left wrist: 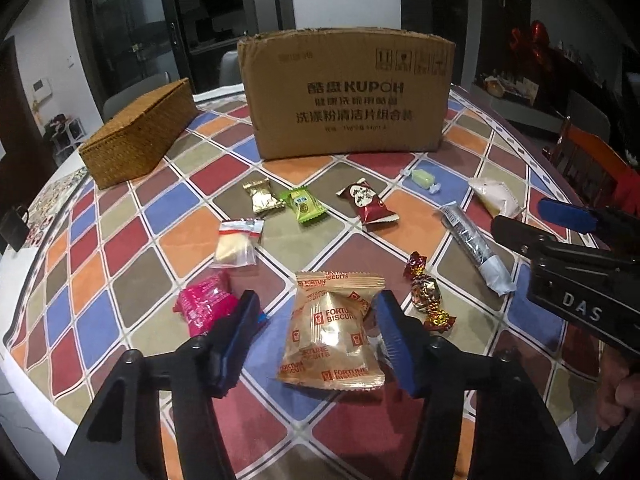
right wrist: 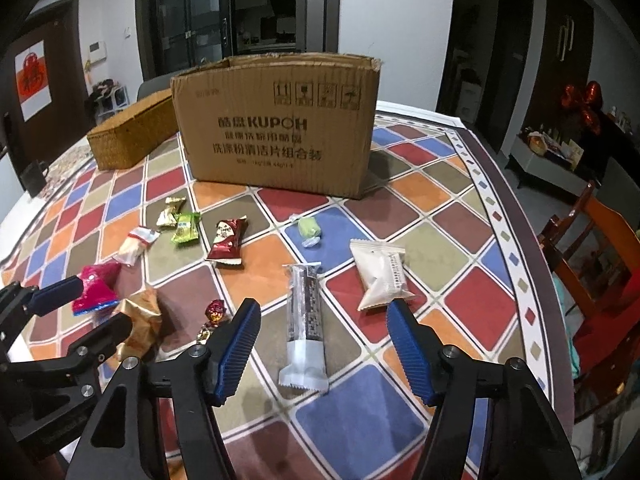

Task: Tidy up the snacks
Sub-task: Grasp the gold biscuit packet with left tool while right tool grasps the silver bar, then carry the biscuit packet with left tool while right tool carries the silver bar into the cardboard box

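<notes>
Several wrapped snacks lie on a chequered tablecloth in front of an open cardboard box [left wrist: 348, 96] [right wrist: 276, 128]. My left gripper [left wrist: 318, 306] is open, its fingers either side of a gold Fortune Biscuits packet [left wrist: 332, 332] that lies on the table. My right gripper [right wrist: 324, 312] is open, its fingers either side of a long dark bar in a clear wrapper [right wrist: 305, 320] [left wrist: 476, 248]. A pink packet [left wrist: 206, 304] lies by the left finger. A white packet [right wrist: 382, 274] lies by the right finger.
A woven basket [left wrist: 140, 132] [right wrist: 132, 132] stands left of the box. Other sweets lie between: gold [left wrist: 262, 196], green [left wrist: 304, 204], dark red [left wrist: 366, 202], pale green candy [left wrist: 422, 180], a clear bag [left wrist: 236, 244], foil candies [left wrist: 426, 292]. A wooden chair [right wrist: 592, 264] stands right of the table.
</notes>
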`<state>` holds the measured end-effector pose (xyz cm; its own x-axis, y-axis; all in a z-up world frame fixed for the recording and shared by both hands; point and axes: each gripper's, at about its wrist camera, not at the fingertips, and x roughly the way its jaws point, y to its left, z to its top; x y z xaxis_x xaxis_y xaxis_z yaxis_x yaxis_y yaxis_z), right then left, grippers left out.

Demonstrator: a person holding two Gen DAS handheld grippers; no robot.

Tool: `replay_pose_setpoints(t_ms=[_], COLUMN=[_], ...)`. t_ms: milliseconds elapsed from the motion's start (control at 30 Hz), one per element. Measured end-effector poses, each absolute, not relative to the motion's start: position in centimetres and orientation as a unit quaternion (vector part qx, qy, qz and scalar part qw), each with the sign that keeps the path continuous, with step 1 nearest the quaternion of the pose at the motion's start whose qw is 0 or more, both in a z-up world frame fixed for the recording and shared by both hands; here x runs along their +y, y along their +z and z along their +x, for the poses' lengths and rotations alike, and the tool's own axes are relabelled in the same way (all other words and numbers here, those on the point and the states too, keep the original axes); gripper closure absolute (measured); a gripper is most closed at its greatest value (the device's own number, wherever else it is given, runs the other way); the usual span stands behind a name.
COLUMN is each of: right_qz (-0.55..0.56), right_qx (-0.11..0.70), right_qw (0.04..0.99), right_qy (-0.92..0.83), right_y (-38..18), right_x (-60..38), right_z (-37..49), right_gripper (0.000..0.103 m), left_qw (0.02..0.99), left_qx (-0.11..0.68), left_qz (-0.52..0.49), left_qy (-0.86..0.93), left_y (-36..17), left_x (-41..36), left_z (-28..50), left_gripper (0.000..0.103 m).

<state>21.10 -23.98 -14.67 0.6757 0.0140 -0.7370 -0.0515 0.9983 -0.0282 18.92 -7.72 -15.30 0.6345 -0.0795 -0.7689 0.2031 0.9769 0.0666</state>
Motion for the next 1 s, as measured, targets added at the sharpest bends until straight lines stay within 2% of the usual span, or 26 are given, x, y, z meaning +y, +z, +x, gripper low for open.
replay_pose_setpoints(t_ms=[133, 233, 567, 667, 1000], right_qz=[-0.021, -0.025, -0.023, -0.017, -0.017], right_qx=[0.417, 0.424, 0.448, 0.458, 0.459], right_qw=[0.908, 0.905, 0.893, 0.888, 0.887], right_qy=[0.024, 0.026, 0.03, 0.037, 0.054], right_y=[-15.8, -16.4, -18.3, -18.9, -19.2], right_x=[-23.8, -23.6, -23.6, -23.6, -23.3], right_z=[22.0, 22.5, 23.3, 23.6, 23.5], right_gripper=[0.048, 0.048, 0.049, 0.059, 0.083], left_qw=[0.896, 0.892, 0.883, 0.883, 0.885], left_qx=[0.43, 0.437, 0.454, 0.453, 0.448], left_qz=[0.07, 0.069, 0.069, 0.069, 0.075], left_qy=[-0.082, -0.088, -0.098, -0.101, -0.107], left_y=[-16.1, -16.6, -17.9, -17.9, -17.7], left_x=[-7.5, -7.5, -7.8, -7.9, -8.2], left_z=[19.4, 19.6, 19.8, 19.9, 19.7], left_gripper=[0.049, 0.055, 0.056, 0.059, 0.066])
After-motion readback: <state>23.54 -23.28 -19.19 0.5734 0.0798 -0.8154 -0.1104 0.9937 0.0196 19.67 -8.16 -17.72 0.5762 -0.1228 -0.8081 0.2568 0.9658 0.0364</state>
